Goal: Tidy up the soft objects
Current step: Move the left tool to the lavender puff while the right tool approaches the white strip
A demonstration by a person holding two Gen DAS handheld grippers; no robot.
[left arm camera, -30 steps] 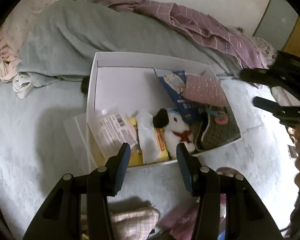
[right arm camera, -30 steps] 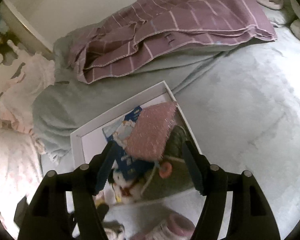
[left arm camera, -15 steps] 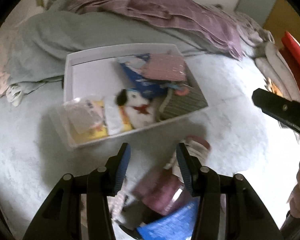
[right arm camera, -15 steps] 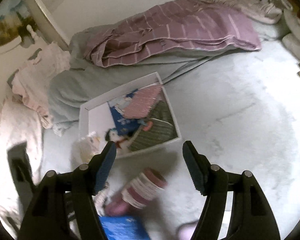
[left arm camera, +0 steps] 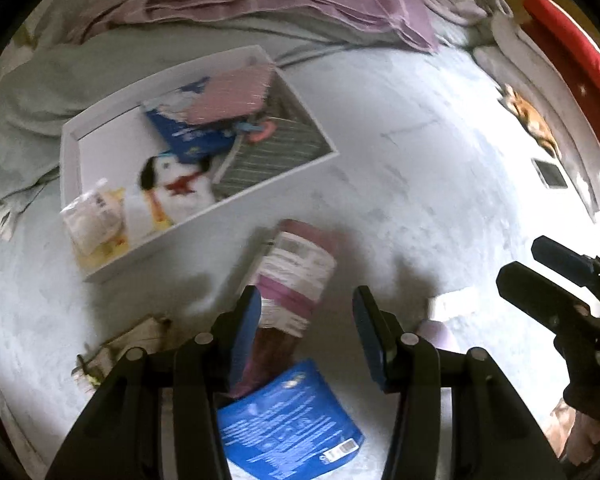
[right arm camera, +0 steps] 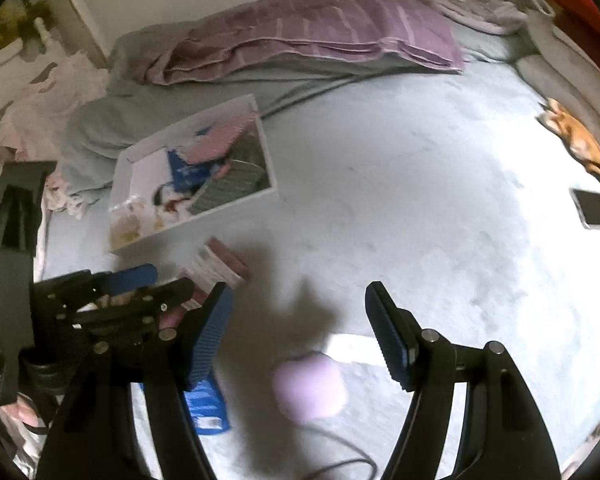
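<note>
— What are your grippers doing?
— I'm holding both wide apart, empty: left gripper (left arm camera: 305,332) hovering over the pink roll (left arm camera: 294,276), right gripper (right arm camera: 300,336) over the lilac pouch (right arm camera: 310,388).
— The box?
— White box (left arm camera: 70,152) sitting beyond, plush dog (left arm camera: 180,188) lying inside.

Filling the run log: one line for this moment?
left gripper: open, over pink pack | right gripper: open, above lilac object | white box: part filled

Both fisheye views were dim and motion-blurred, with dark curved edges; gripper shadows fell across the pale bedspread (right arm camera: 400,168).
</note>
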